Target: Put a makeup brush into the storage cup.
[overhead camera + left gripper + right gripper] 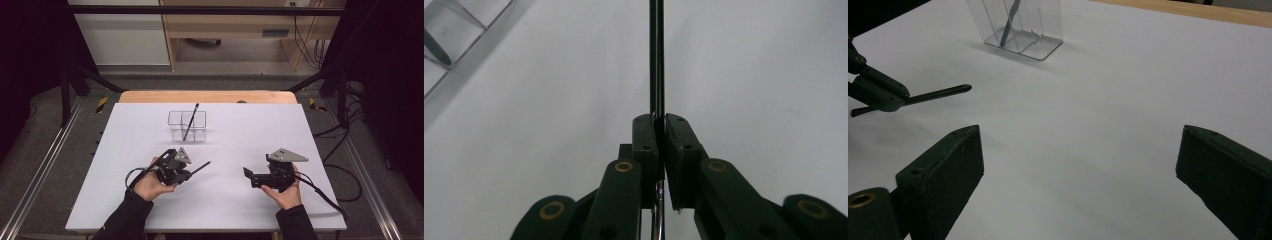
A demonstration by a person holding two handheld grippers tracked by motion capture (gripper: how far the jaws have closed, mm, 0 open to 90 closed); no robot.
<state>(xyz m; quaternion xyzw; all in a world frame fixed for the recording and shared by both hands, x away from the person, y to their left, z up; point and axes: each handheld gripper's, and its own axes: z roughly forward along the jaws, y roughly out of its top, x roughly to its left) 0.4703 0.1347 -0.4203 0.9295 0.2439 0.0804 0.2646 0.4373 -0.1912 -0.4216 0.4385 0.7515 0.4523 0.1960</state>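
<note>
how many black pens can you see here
2: one pen stands leaning in the clear holder at the back of the table; the other pen is clamped in the left tool, pointing away from the hand.

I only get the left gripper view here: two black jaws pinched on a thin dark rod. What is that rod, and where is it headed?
Observer: From the high view, it is a black pen in the left gripper, its free end aimed up the table.
Operator: Is there anything to drop it into?
Observer: Yes, a clear divided holder stands farther up the white table, with another pen already leaning in it.
Operator: And the other hand?
Observer: The right gripper has its jaws wide apart with nothing between them.
</note>
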